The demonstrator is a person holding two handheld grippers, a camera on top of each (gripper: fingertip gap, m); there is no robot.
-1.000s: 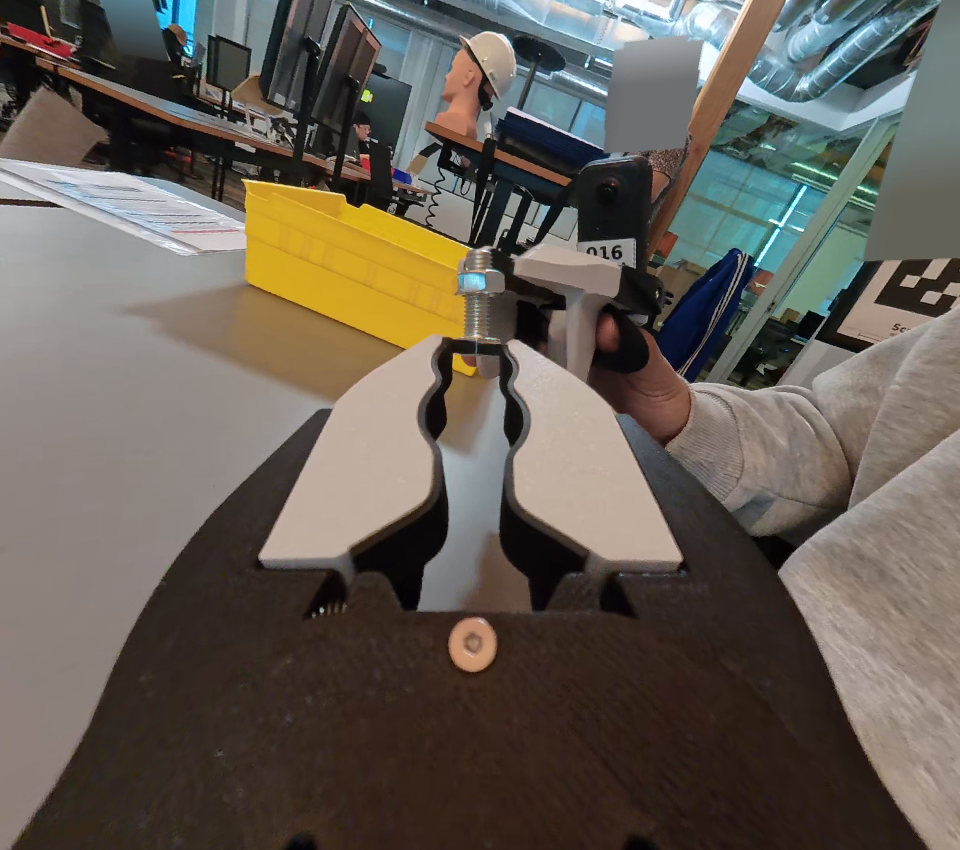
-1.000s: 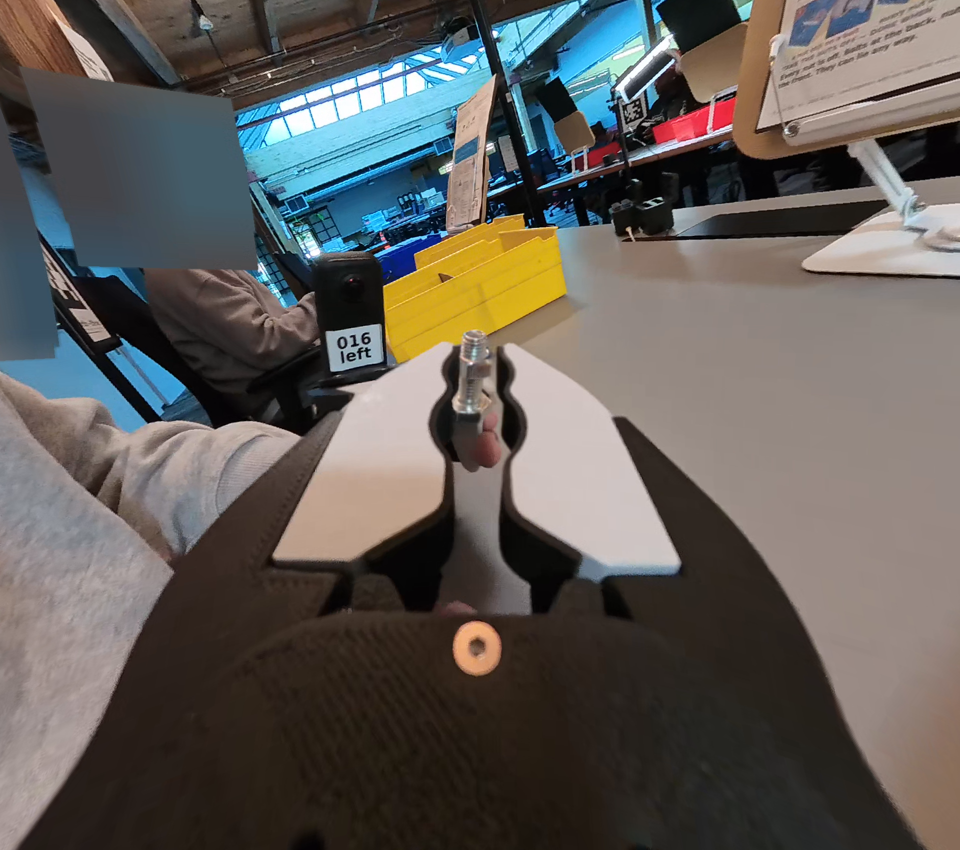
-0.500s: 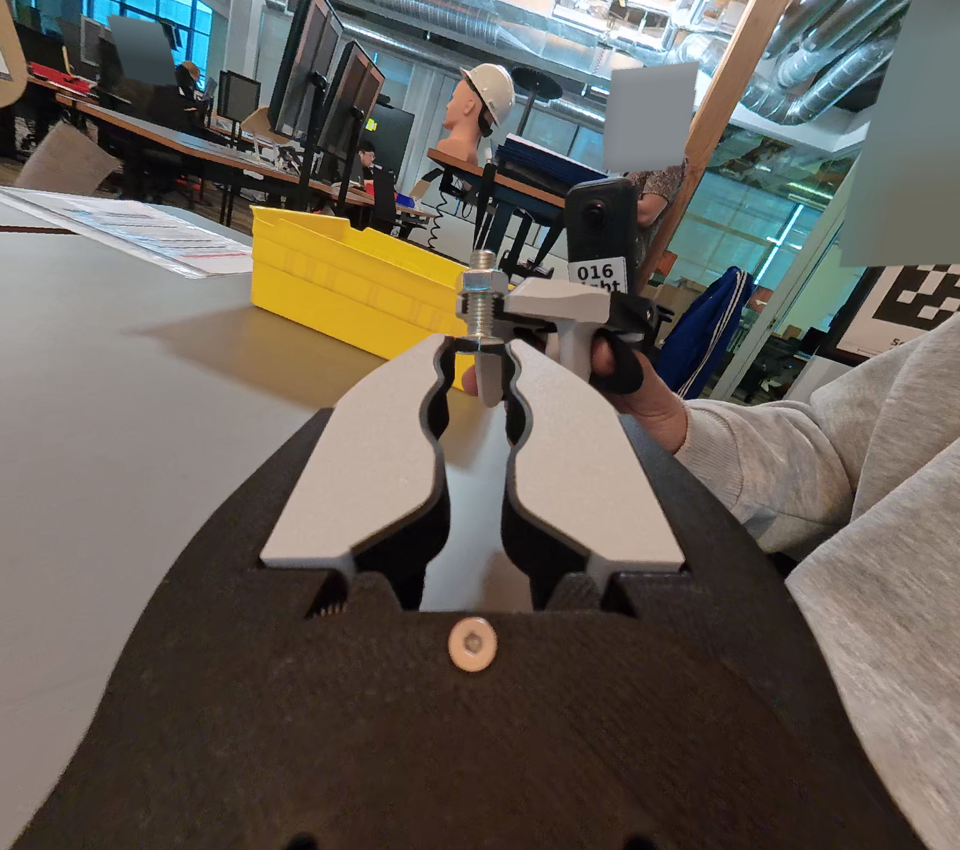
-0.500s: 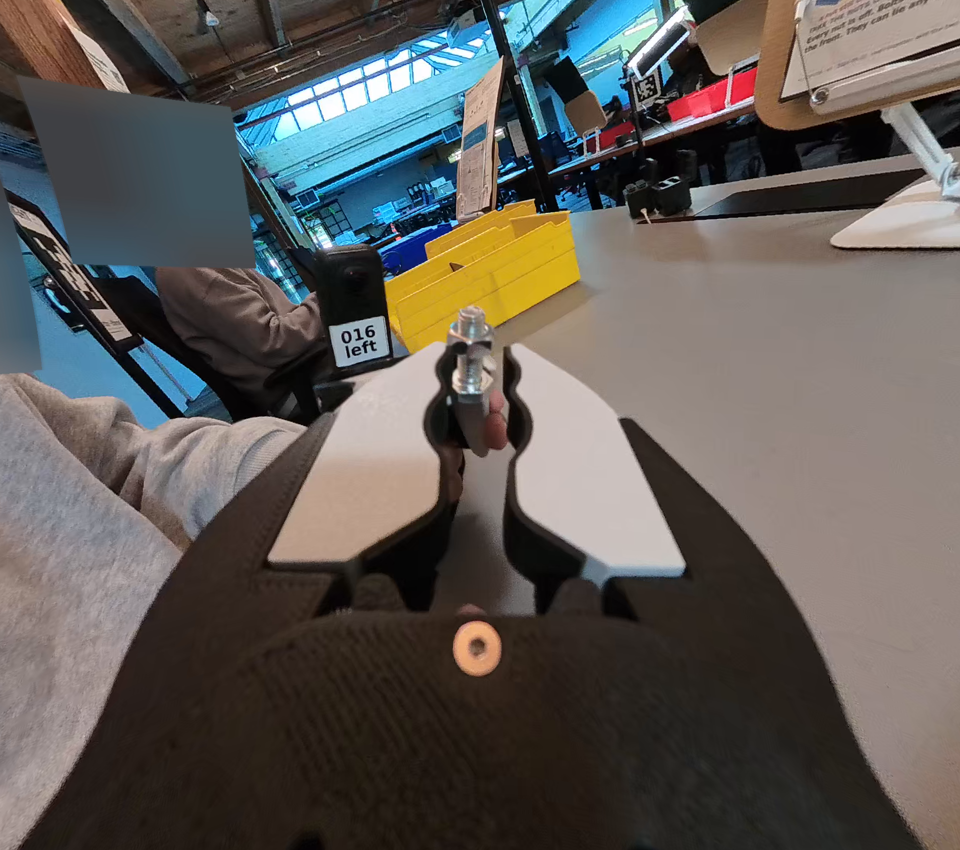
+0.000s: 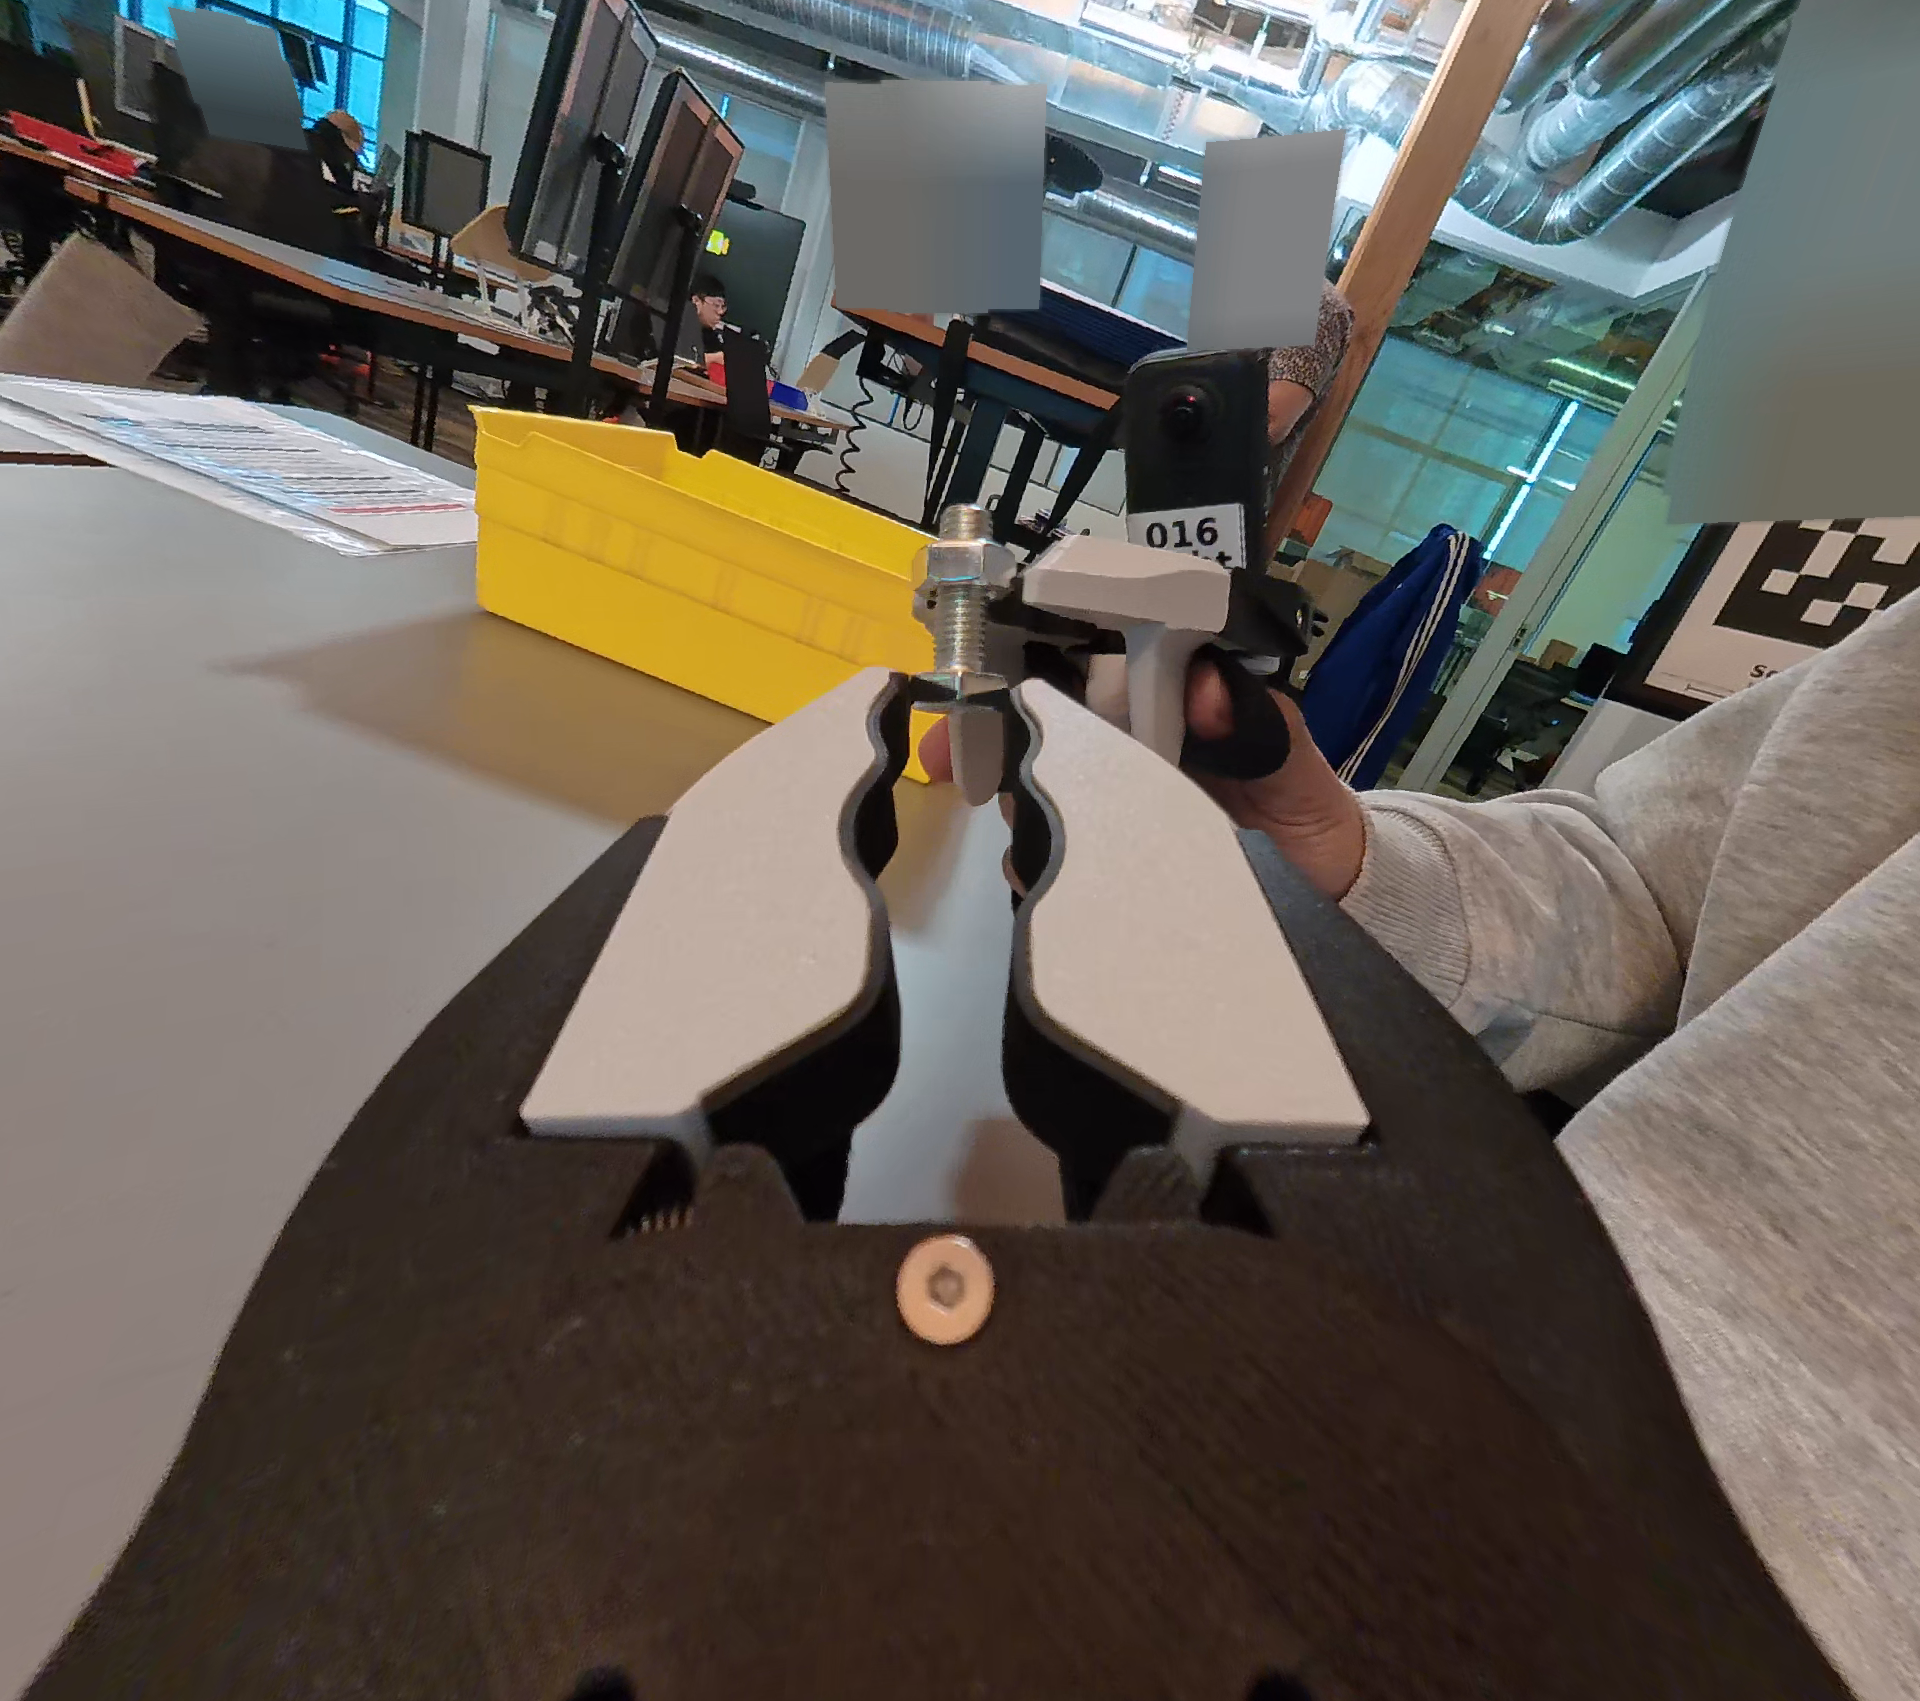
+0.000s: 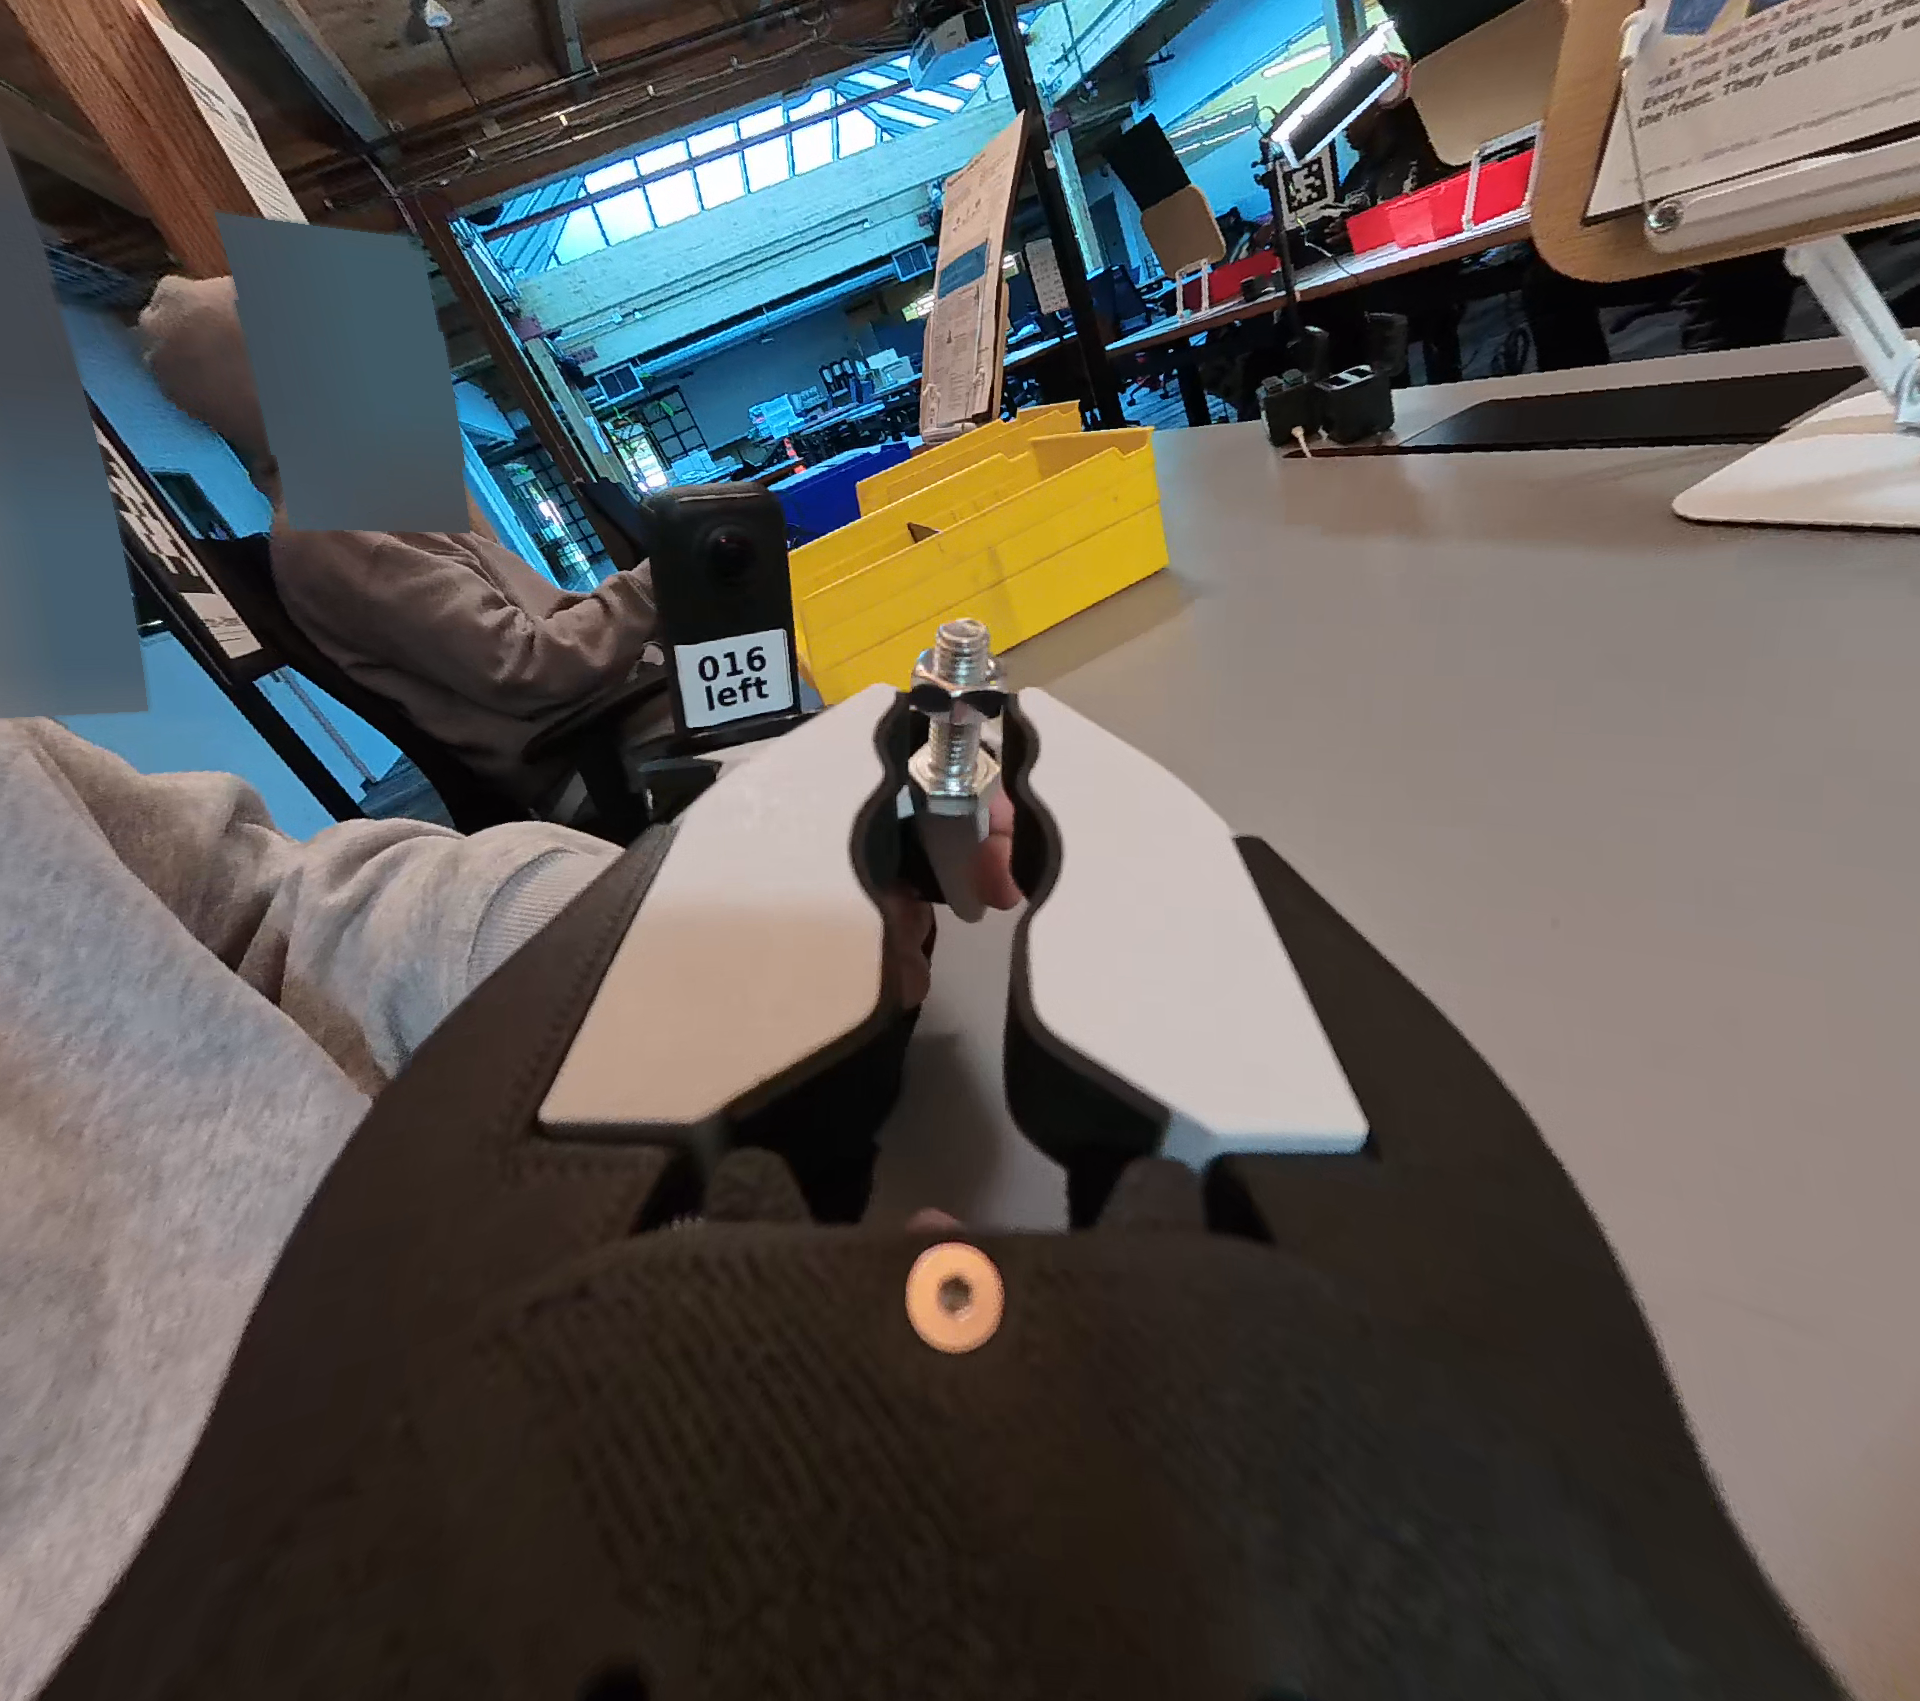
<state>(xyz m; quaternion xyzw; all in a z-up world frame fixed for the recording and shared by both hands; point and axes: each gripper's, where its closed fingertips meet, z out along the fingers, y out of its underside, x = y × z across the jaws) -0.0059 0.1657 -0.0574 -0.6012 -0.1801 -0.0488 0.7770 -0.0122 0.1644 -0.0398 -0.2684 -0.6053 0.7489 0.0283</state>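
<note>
**Two grippers sharing one bolt above the table**

The left gripper (image 5: 954, 695) is pinching the hexagonal head of a silver threaded steel bolt (image 5: 962, 602) between its white fingertips, its jaws drawn in almost to touching, so the bolt is standing upright above the grey table (image 5: 208, 768). The right gripper (image 6: 954, 701) is coming in from the side and clamping a silver hex nut (image 6: 956, 677) that is sitting high on the thread, its jaws nearly closed around it; a short stub of thread is showing above the nut. A person's hand (image 5: 1273, 784) in a light grey sweatshirt sleeve (image 5: 1558, 903) is gripping the right gripper's handle. Beyond the bolt, a long yellow plastic bin (image 5: 665, 550) is sitting near the far edge of the table. A white printed sheet (image 5: 239, 456) is lying flat towards the table's far left edge.
</note>
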